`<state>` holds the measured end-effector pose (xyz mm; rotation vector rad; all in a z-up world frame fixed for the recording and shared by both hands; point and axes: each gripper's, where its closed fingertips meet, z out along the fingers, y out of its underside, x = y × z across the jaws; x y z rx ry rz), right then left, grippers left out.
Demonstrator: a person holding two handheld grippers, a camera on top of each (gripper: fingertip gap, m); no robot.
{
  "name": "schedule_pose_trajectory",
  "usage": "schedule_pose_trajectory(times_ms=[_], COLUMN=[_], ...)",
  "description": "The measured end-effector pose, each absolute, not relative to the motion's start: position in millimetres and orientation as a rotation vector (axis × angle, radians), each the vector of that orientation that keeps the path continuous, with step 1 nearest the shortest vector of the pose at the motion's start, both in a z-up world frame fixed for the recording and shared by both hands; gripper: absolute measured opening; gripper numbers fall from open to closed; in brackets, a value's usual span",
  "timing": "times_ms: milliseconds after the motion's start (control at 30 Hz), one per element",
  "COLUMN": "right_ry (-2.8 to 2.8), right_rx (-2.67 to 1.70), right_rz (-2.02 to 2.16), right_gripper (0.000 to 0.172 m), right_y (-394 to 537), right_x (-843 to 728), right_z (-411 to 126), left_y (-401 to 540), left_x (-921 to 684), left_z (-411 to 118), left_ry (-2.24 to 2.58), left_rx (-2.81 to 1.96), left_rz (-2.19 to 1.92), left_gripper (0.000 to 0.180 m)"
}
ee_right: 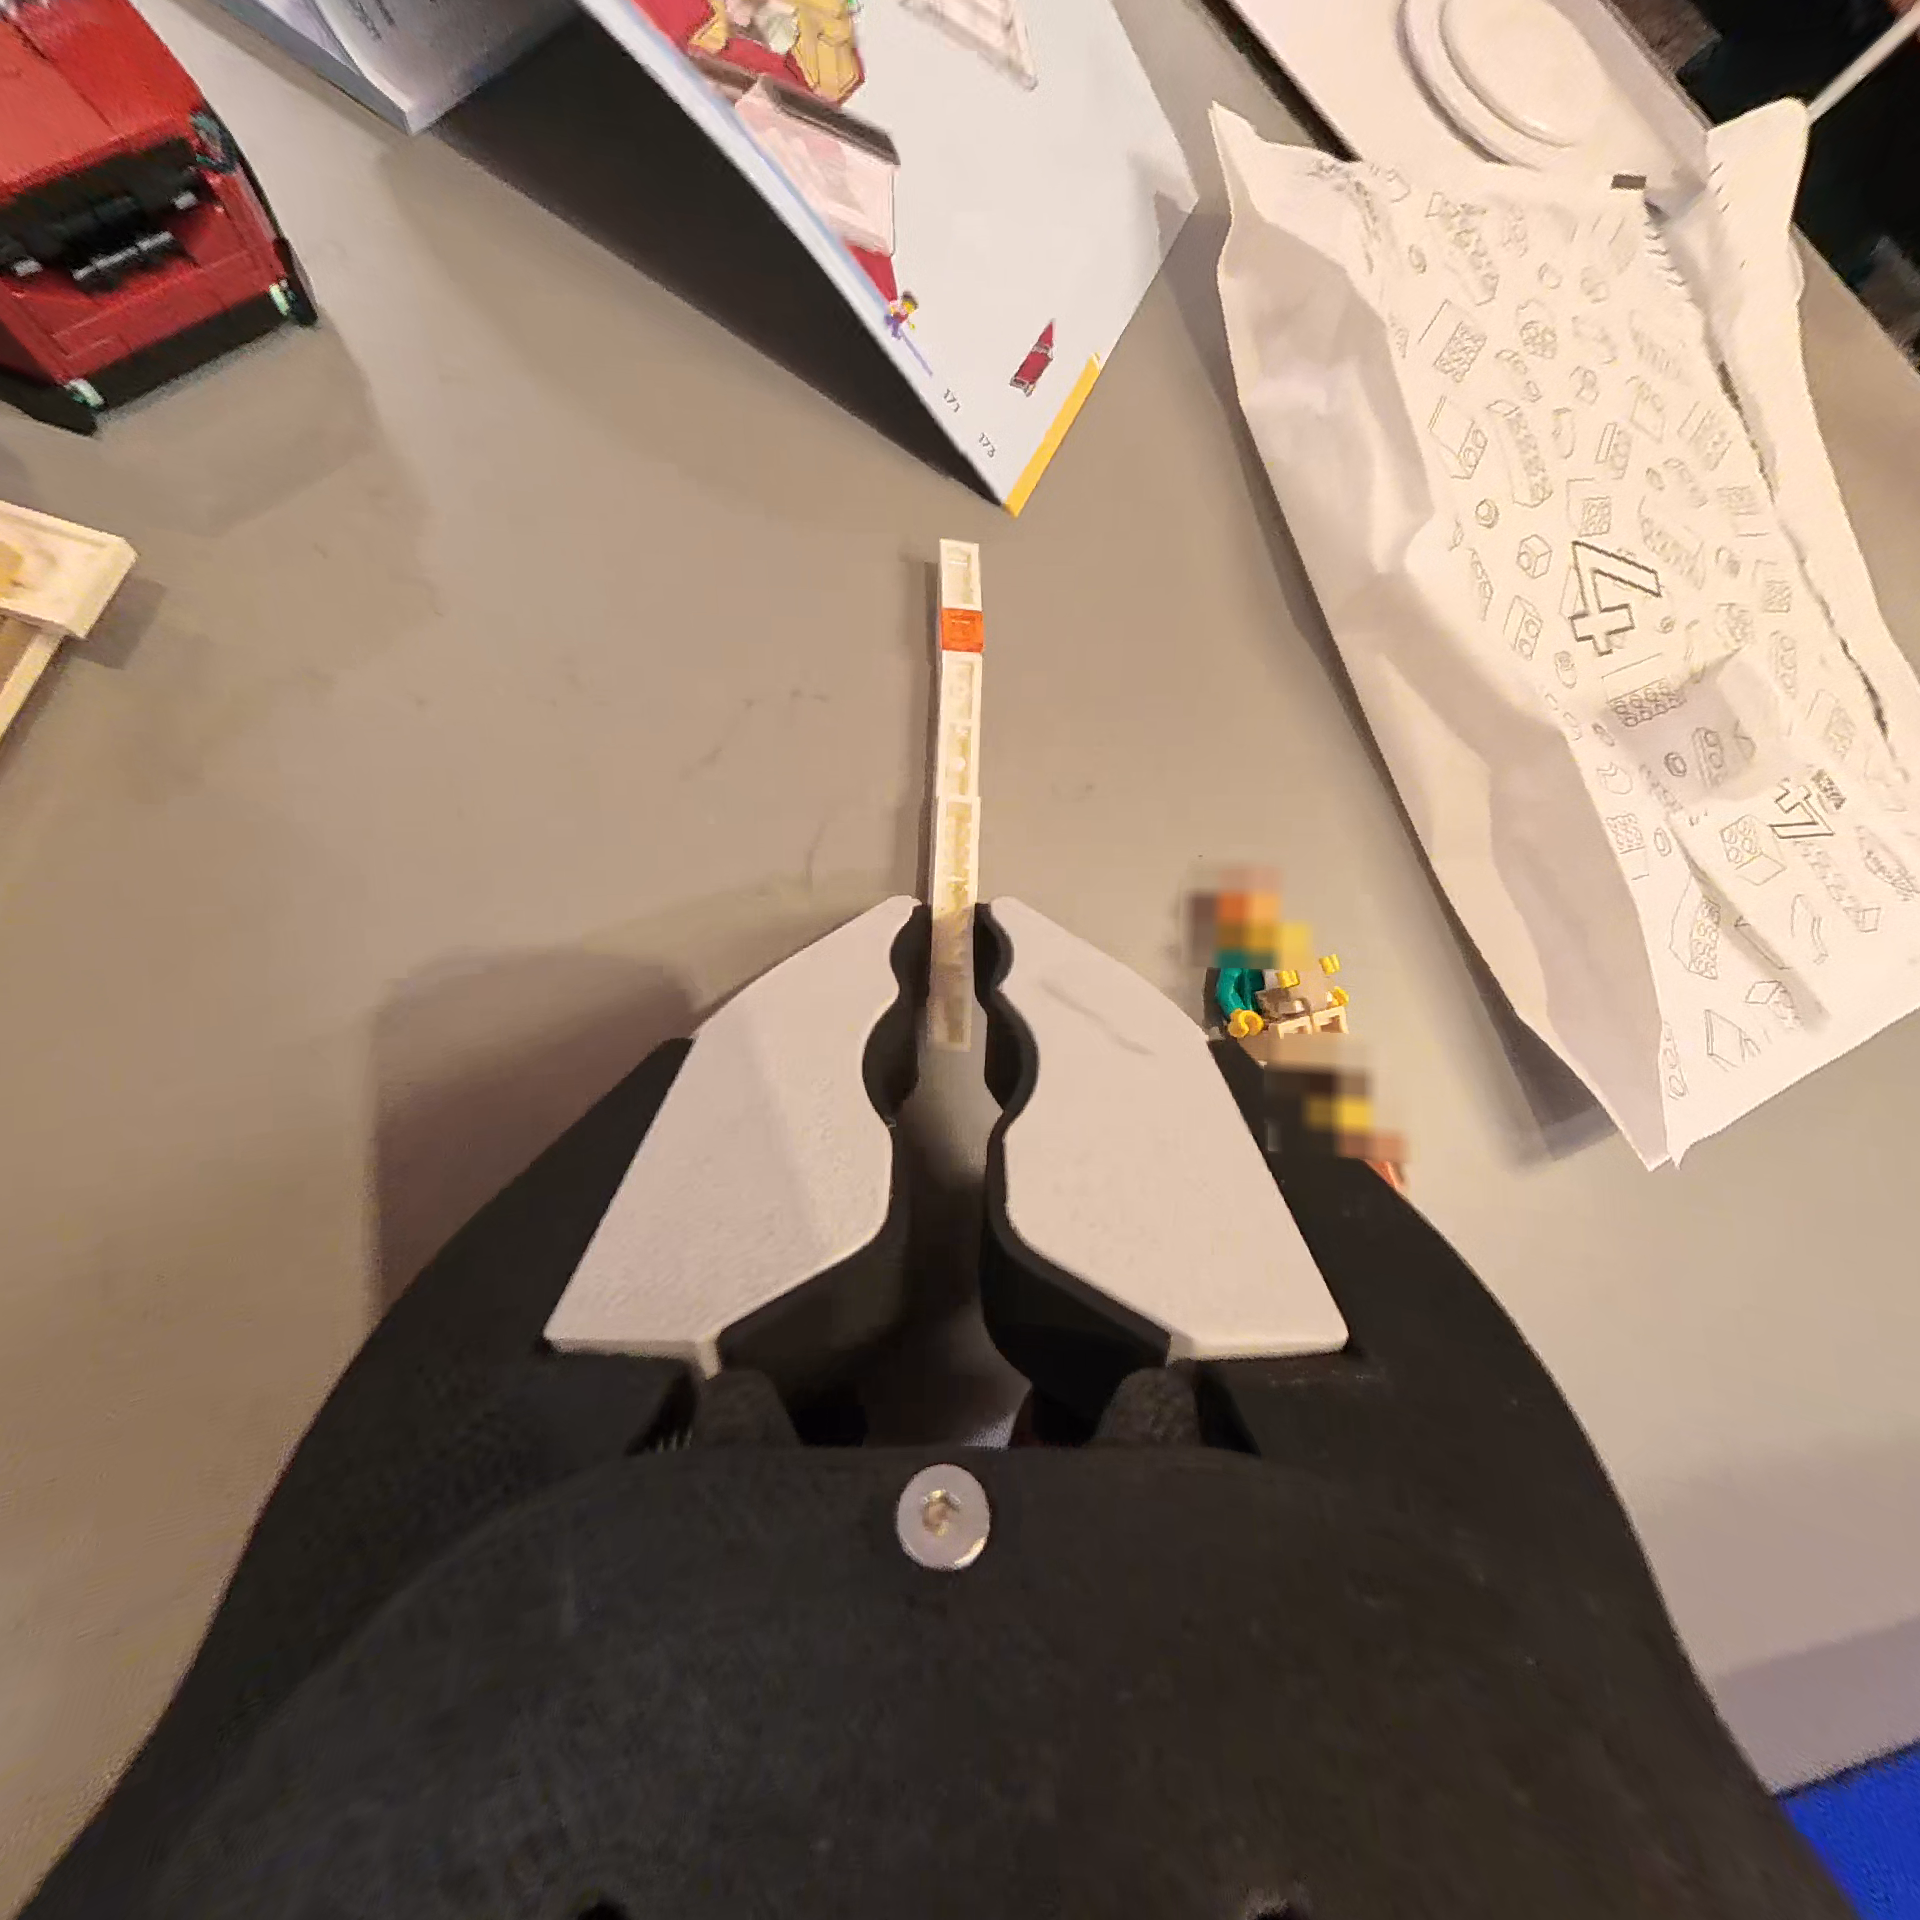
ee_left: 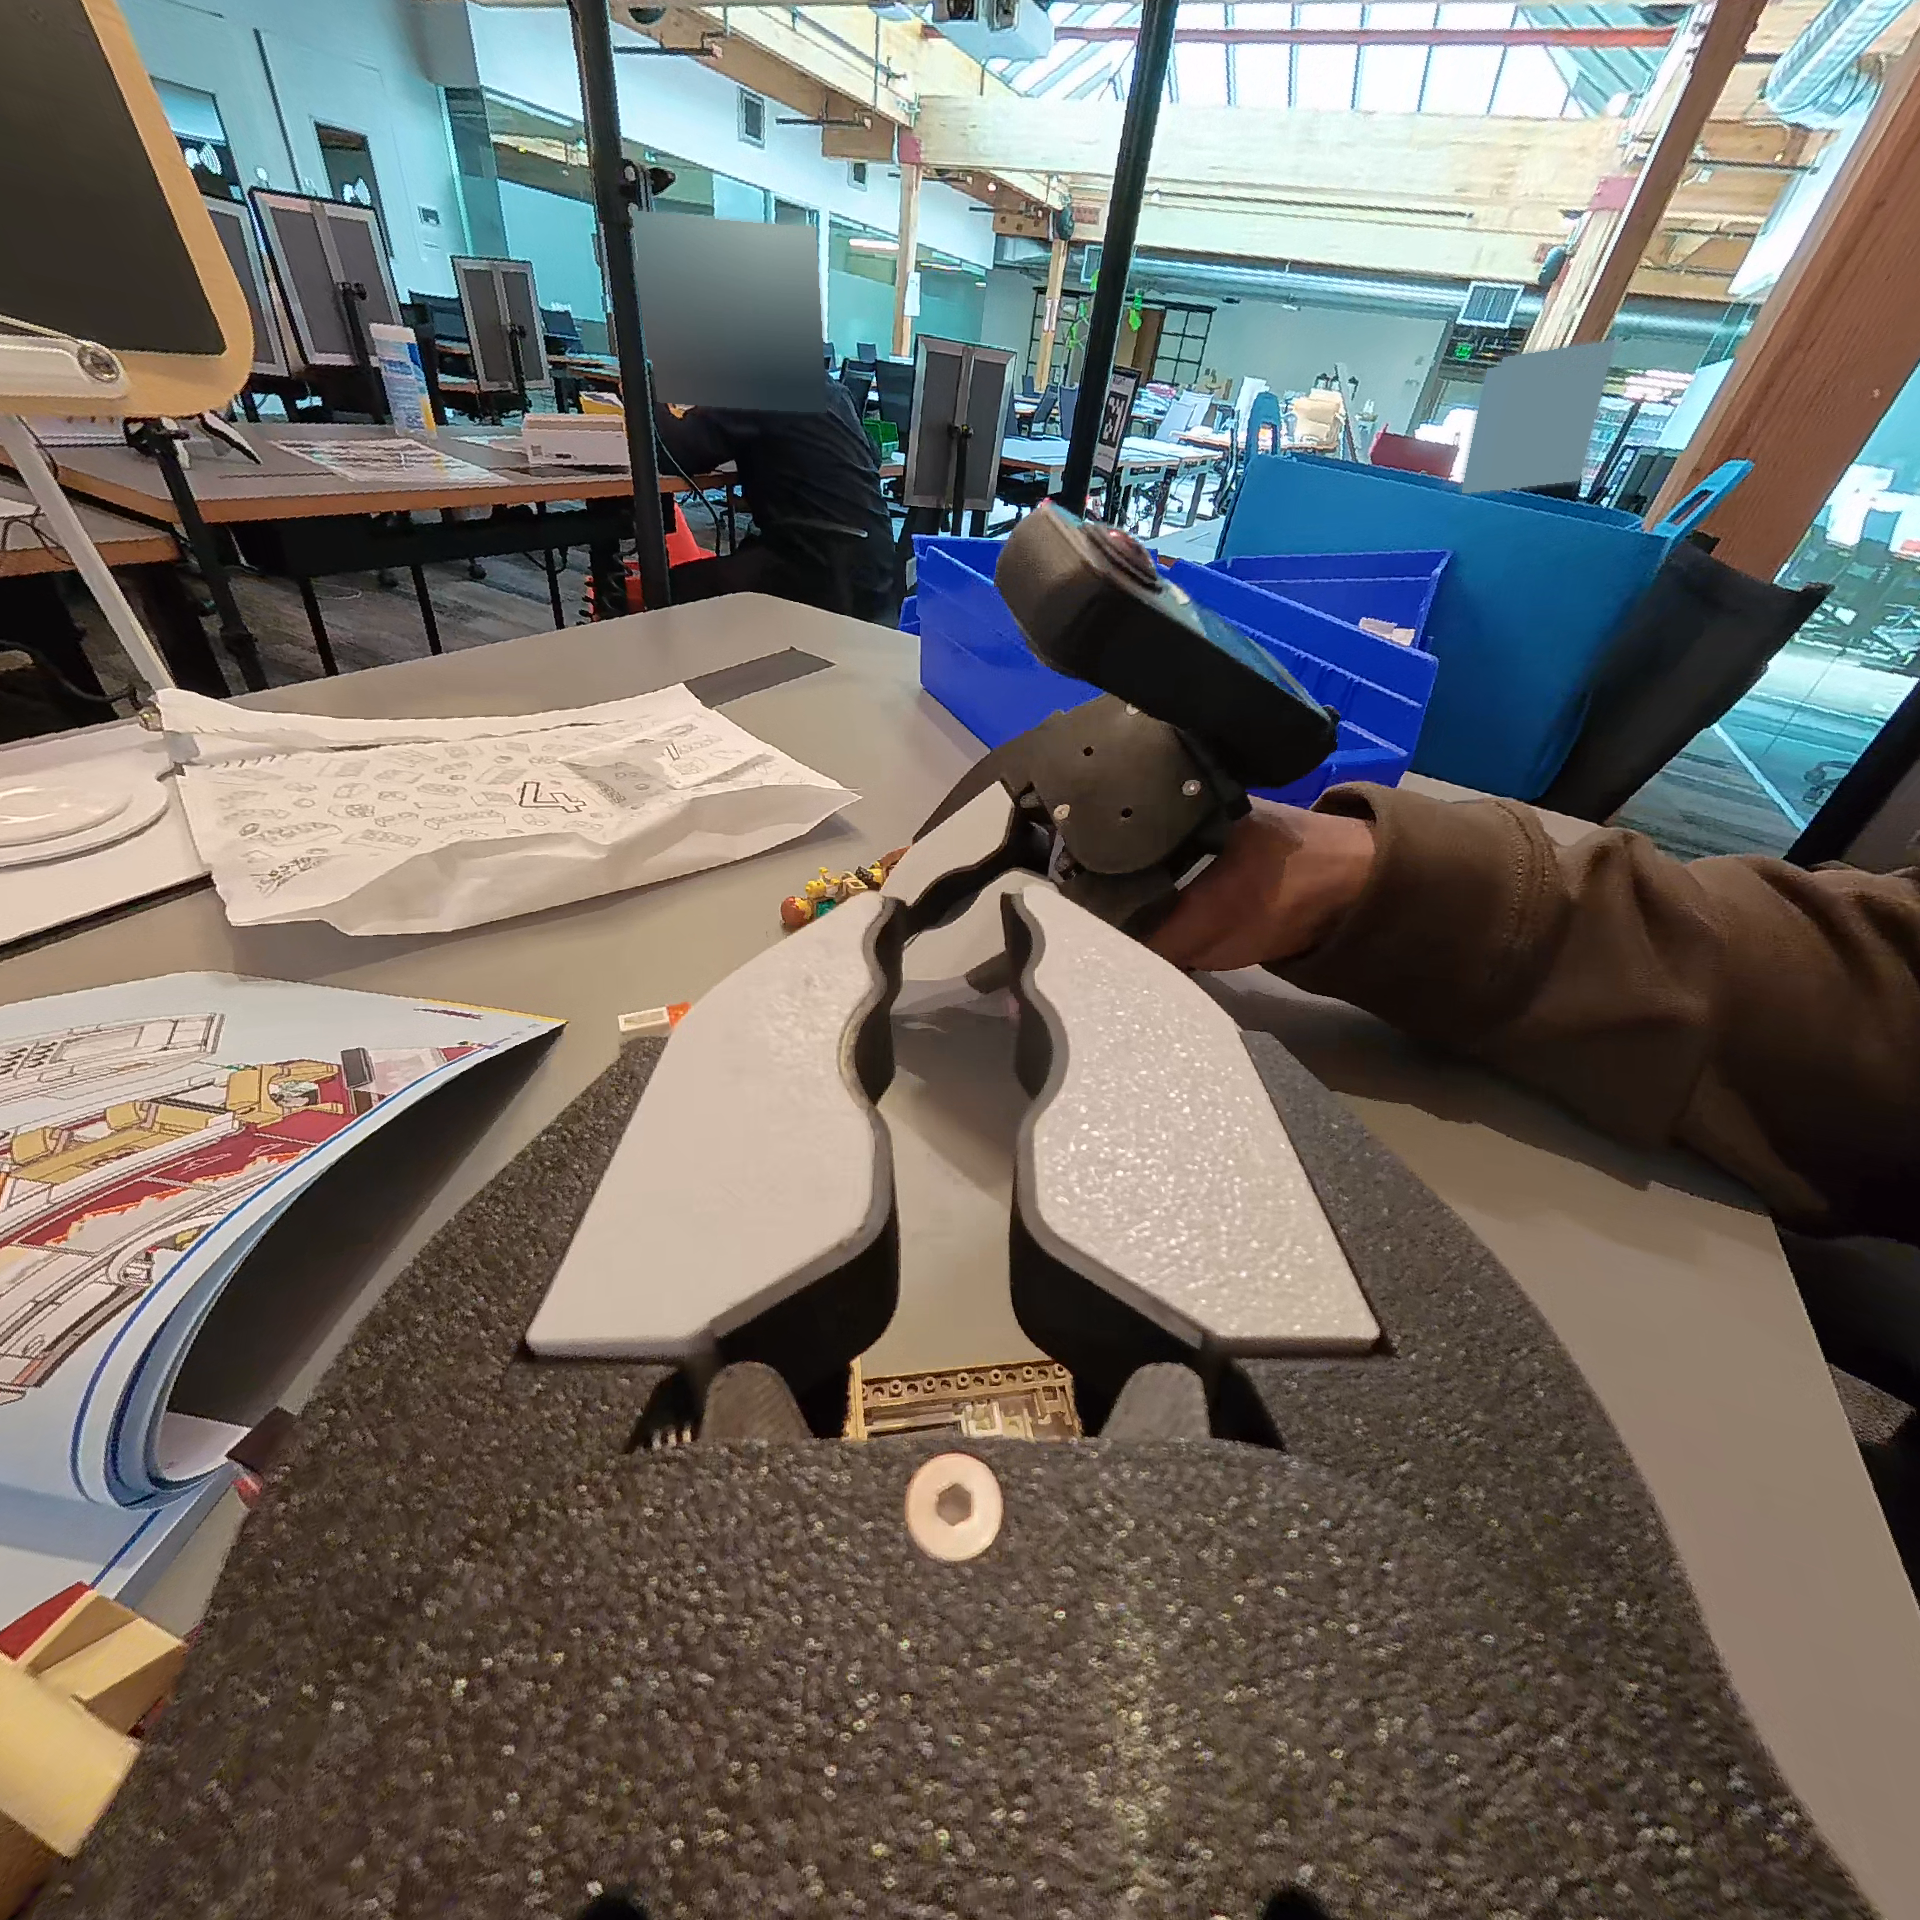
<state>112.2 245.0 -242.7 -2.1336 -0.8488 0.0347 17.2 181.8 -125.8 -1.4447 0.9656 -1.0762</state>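
My right gripper (ee_right: 951,914) is shut on the near end of a long thin white brick strip (ee_right: 958,748) with one orange piece; the strip points away from me, low over the grey table (ee_right: 520,727). In the left wrist view the strip's orange-and-white far end (ee_left: 652,1018) shows beside my left finger. My left gripper (ee_left: 951,914) is open, with only bare table between its fingers. It points at the right gripper's black body (ee_left: 1122,790), which a hand in a brown sleeve (ee_left: 1558,987) holds just ahead.
Small toy figures (ee_right: 1283,997) (ee_left: 831,888) lie right of the right gripper. An open instruction booklet (ee_right: 935,208) (ee_left: 208,1143), a white printed paper bag (ee_right: 1558,571) (ee_left: 468,821), a red brick model (ee_right: 114,218), a tan plate (ee_right: 42,582) and blue bins (ee_left: 1299,644) surround the work area. The left gripper's tips are roughly 15 centimetres from the right gripper's. The left tips stand about 11 centimetres off the tan plate (ee_right: 42,582).
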Motion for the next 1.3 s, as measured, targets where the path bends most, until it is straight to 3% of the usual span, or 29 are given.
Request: schedule_pose_trajectory(times_ms=[233,567,767,1033,1300], right_ry=[-0.534,-0.457,-0.500,-0.625,-0.784], right_rx=[-2.003,-1.714,-1.615,-1.757,-2.038], right_rz=[0.649,1.205,1.353,0.941,0.291], right_gripper=[0.007,0.007,0.000,0.000,0.030], right_y=[238.3,205.9,188.2,201.1,226.8], right_x=[91.5,51.0,32.2,41.0,50.0], right_z=[-195.7,-140.0,-129.6,-157.4,-220.5], left_y=[185.1,199.6,193.6,195.0,206.7], left_x=[15.5,13.8,19.7,21.7,7.1], left_z=[-126.1,-138.3,-137.1,-150.0,-133.2], left_ry=[0.941,0.796,0.741,0.775,0.756], left_rx=[-1.468,-1.621,-1.646,-1.709,-1.632], left_rz=[-1.094,-1.254,-1.471,-1.376,-1.135], left_gripper=[0.018,0.020,0.038,0.034,0.028])
